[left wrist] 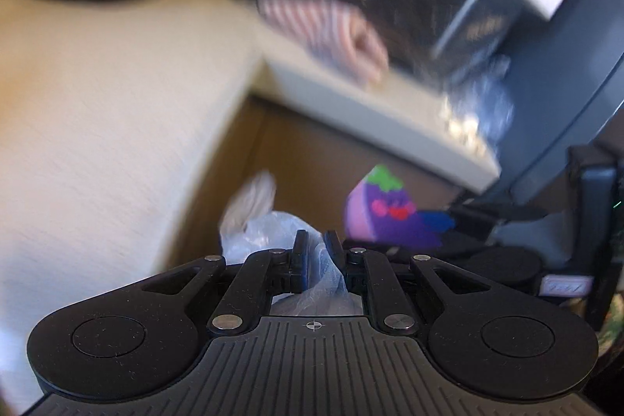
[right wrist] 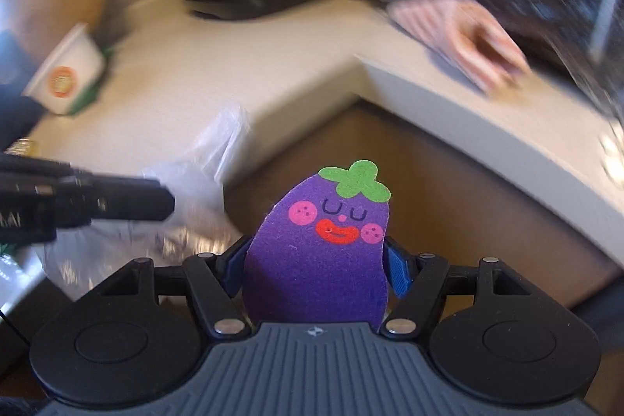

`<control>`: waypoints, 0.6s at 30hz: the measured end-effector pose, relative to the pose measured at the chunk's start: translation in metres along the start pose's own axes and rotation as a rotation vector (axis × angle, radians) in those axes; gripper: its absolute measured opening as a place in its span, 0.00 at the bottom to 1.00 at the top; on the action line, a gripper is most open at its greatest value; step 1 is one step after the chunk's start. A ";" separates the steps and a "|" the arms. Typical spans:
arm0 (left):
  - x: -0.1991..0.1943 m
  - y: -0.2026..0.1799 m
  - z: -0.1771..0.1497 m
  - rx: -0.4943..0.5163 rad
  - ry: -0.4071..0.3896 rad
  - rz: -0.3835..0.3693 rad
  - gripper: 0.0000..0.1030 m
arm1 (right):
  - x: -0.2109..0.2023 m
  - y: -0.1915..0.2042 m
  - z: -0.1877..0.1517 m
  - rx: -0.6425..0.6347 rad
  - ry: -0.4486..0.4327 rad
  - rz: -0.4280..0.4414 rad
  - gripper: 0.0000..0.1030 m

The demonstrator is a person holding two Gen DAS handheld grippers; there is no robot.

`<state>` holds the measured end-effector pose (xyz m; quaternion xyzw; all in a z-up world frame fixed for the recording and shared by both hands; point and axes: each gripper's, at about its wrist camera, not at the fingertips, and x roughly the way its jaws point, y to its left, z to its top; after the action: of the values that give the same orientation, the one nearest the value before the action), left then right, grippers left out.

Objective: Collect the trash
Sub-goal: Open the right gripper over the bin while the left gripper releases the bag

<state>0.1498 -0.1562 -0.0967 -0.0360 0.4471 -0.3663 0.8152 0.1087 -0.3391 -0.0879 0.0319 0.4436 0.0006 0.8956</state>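
Two tongs: left (left wrist: 316,240) pinches crinkly clear bag (left wrist: 269,232); right (right wrist: 316,260) clasps fuzzy eggplant sponge (right wrist: 323,252).

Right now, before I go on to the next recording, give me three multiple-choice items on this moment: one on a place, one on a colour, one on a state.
1. Where is the paper cup?
A. tipped over on the pale counter
B. inside the plastic bag
C. on the floor

2. What colour is the leafy top of the eggplant-shaped sponge?
A. red
B. green
C. yellow

3. What is the left hand-held gripper doing?
A. standing wide open over nothing
B. holding the cup
C. shut on the clear plastic bag

Answers: 1 A, the cup lies on its side on the counter top in the right wrist view. 2 B, a green cap sits above the purple face. 3 C, thin clear film is pinched between its nearly closed jaws, while the right hand-held gripper holds the sponge.
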 end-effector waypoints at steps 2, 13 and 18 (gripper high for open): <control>0.031 0.000 -0.009 -0.004 0.076 -0.008 0.12 | 0.010 -0.018 -0.012 0.052 0.043 -0.015 0.68; 0.145 0.045 -0.061 -0.179 0.383 0.019 0.16 | 0.061 -0.055 -0.064 0.166 0.240 0.002 0.68; 0.171 0.056 -0.077 -0.221 0.410 0.082 0.18 | 0.081 -0.069 -0.085 0.219 0.296 0.010 0.67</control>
<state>0.1797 -0.2019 -0.2845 -0.0316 0.6417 -0.2814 0.7128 0.0886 -0.4012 -0.2072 0.1311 0.5678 -0.0385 0.8118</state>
